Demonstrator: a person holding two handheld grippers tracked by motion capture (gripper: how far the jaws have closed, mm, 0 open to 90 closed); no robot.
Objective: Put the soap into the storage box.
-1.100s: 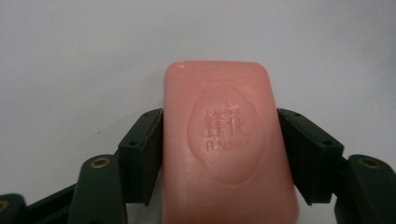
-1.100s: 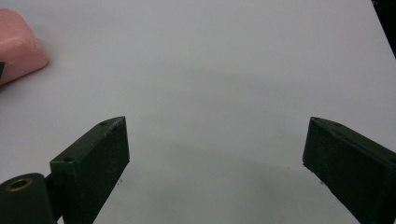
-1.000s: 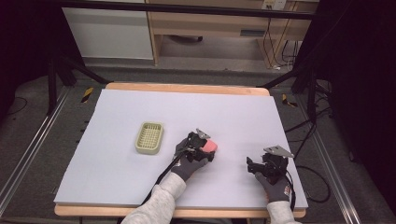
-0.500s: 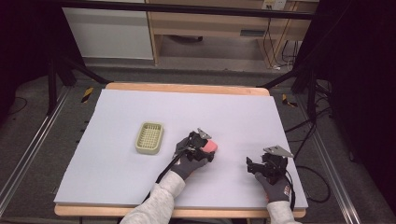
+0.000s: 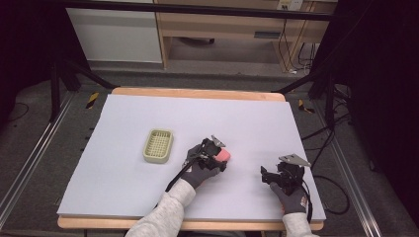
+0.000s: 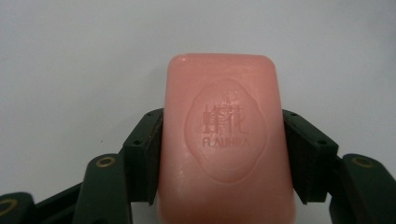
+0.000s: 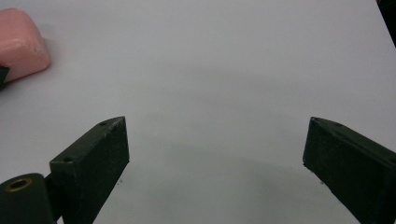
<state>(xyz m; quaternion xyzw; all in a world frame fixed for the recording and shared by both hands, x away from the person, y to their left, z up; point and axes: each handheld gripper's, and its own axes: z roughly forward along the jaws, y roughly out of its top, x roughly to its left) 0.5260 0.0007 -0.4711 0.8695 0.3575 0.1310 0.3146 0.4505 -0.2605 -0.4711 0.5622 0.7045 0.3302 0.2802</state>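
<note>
High view: on the surface (image 5: 123, 163), a green soap dish (image 5: 158, 145) is seen left of the middle, unfilled. The pink soap bar (image 6: 226, 140) is pinched by the left gripper (image 5: 215, 153) near the middle. The right gripper (image 7: 215, 163) is held spread toward the near right corner. Grasping appears done; placement is judged left.

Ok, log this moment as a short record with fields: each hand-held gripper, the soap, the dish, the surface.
left hand-held gripper: shut on the pink soap bar, a jaw on each long side
right hand-held gripper: open, holding nothing, jaws wide apart
soap dish: pale green, slotted, empty, apart from the soap to its left in the high view
table: pale grey sheet on a wooden board
</note>
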